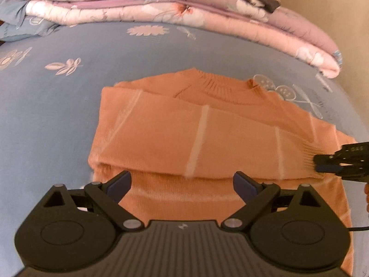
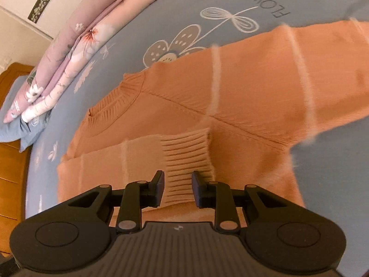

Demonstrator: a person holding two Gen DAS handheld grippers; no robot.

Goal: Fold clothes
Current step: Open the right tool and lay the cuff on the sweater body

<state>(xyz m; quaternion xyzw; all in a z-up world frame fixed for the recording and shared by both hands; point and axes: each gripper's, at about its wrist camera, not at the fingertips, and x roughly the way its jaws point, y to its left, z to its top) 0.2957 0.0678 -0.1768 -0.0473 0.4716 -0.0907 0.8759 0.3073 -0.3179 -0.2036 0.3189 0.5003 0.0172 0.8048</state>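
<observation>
Black fingers of the left gripper (image 1: 182, 184) stand spread wide above the sweater (image 1: 207, 138), gripping nothing. Right gripper (image 2: 178, 185) has its jaws part-open astride the ribbed cuff (image 2: 186, 159), pads not pressing it. Orange with pale stripes, the sweater lies flat on the blue sheet (image 1: 57, 115), collar (image 1: 221, 85) toward the folded quilt (image 1: 161, 11), one sleeve folded across the body, the other stretched outward. Nothing blocks it. Printed on the sheet: "FLOWER" (image 2: 263, 1).
</observation>
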